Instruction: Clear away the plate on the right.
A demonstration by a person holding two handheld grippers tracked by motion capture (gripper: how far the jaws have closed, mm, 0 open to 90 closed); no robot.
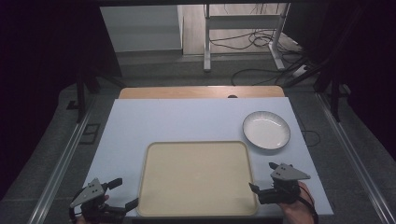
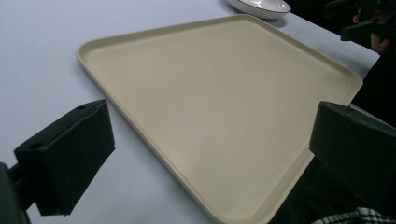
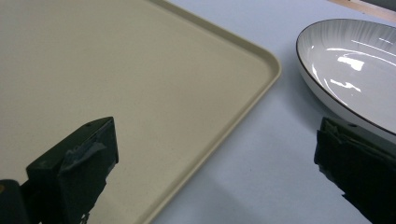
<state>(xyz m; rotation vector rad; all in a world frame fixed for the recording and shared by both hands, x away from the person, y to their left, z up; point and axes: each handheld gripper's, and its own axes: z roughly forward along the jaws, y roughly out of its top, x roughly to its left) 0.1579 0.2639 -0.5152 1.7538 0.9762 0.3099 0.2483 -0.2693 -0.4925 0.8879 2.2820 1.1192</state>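
Pale blue surface (image 1: 187,121) under everything; beige tray (image 1: 197,177) flat at near centre, bare inside; white bowl (image 1: 266,129) with dark rim past tray's far right corner, just beside, not touching; left tongs (image 1: 122,192) at tray's near left corner, spread wide, gripping nothing; right tongs (image 1: 262,176) at tray's right edge, near bowl, likewise spread, gripping nothing, one jaw over tray, other toward bowl

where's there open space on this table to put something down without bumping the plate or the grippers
The beige tray itself is bare. The white table cover is open behind the tray, left of the plate, and down the tray's left side. It is tighter at the right: the plate sits off the tray's far right corner, with the right gripper just below it. The left gripper crowds the near left corner.
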